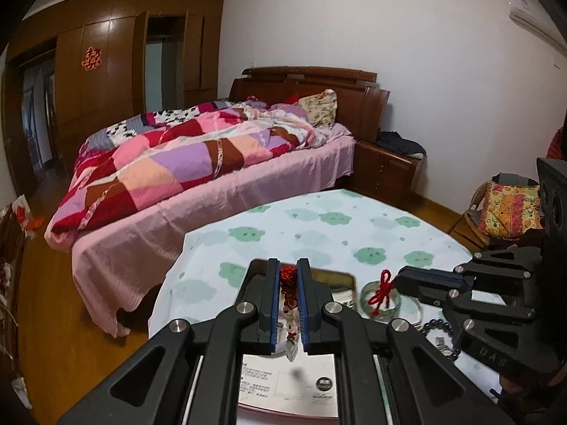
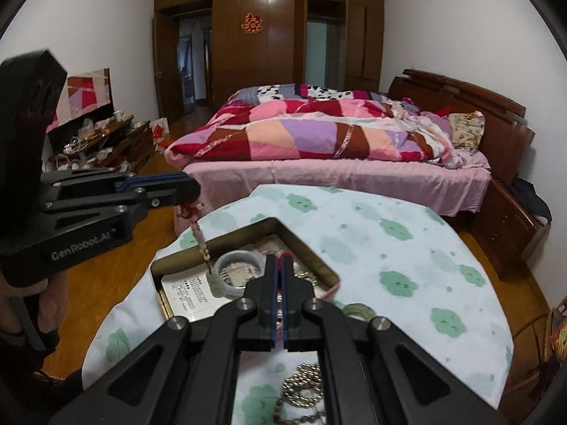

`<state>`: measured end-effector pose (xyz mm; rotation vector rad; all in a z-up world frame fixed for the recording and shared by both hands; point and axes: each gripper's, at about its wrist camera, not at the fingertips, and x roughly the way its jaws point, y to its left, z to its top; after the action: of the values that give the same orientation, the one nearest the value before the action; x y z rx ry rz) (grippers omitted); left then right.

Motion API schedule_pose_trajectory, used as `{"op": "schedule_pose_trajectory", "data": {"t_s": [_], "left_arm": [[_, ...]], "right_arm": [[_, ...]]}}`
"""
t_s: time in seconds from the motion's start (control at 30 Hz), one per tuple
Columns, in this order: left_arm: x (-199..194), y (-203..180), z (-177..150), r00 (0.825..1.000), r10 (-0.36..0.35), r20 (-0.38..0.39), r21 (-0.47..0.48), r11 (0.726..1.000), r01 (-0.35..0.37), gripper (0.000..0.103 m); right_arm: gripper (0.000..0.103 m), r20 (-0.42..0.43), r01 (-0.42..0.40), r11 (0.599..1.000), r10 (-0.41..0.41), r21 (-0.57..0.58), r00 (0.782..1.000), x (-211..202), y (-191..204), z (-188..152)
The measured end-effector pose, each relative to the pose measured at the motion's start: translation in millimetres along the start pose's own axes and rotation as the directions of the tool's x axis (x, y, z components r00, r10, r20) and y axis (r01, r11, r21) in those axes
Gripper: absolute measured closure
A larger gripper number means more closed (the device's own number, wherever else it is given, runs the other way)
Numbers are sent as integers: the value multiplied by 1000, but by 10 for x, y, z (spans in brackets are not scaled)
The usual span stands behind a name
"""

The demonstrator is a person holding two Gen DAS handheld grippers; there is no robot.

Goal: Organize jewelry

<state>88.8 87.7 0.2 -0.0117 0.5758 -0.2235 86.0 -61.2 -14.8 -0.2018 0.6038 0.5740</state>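
Close up, the left gripper (image 1: 287, 276) pinches a red knotted cord pendant (image 1: 288, 304) between its blue pads, above an open tin (image 1: 340, 279). To the right, the right gripper (image 1: 398, 279) grips a red cord (image 1: 382, 292) tied to a pale green bangle (image 1: 381, 306). Dark beads (image 1: 437, 326) lie on the cloud-print tablecloth (image 1: 319, 226). A bed (image 1: 212, 173) stands beyond.

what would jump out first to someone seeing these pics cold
The left claw pinches a red-knotted beaded pendant that dangles over the open metal tin on the cloud-print tablecloth. The right claw is shut on a red cord tied to a pale bangle. Behind stands a bed under a bright patchwork quilt.
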Motion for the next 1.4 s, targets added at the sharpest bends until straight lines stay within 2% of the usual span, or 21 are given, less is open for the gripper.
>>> {"op": "schedule_pose_trajectory", "data": {"t_s": [0.27,0.53,0.57,0.6,0.63,0.67,0.7,0.77,0.83,0.97,1.17,1.4], "left_arm": [[185,172,-164,999,20,-51,-35,999,-22,95],[327,161,-368,994,55,-95,-26,998,-58,93],[342,150,-396,992,60,-107,-24,998,-63,89],[343,142,-420,991,65,-114,-20,997,-68,80],[332,134,-440,991,69,-114,-17,997,-72,73],[300,123,-458,992,76,-104,-18,997,-78,56],[252,117,-468,992,87,-88,-21,996,-89,38],[163,105,-479,995,86,-51,-26,996,-87,31],[113,93,-472,996,72,-43,-29,997,-73,31],[63,13,-464,994,105,-36,-4,994,-105,31],[28,-281,-519,995,93,-35,50,995,-91,31],[90,-677,-662,997,57,-47,129,990,-51,31]], "right_arm": [[100,-72,-34,999,34,7,997,294,95,-143],[98,-138,-44,999,46,19,989,485,117,-346],[92,-141,-48,999,50,22,989,485,118,-363],[75,-140,-46,999,49,25,989,472,117,-378],[64,-131,-41,999,44,30,990,442,112,-391],[49,-119,-38,999,42,35,992,415,115,-395],[48,-103,-34,998,38,43,994,365,108,-404],[48,-94,-27,998,32,49,995,298,88,-418],[48,-85,-9,998,14,60,996,210,40,-439],[48,-72,19,995,-12,96,997,69,-129,-469],[41,-57,89,981,-80,173,995,-173,-474,-595],[41,-95,163,950,-142,268,985,-285,-835,-995]]}}
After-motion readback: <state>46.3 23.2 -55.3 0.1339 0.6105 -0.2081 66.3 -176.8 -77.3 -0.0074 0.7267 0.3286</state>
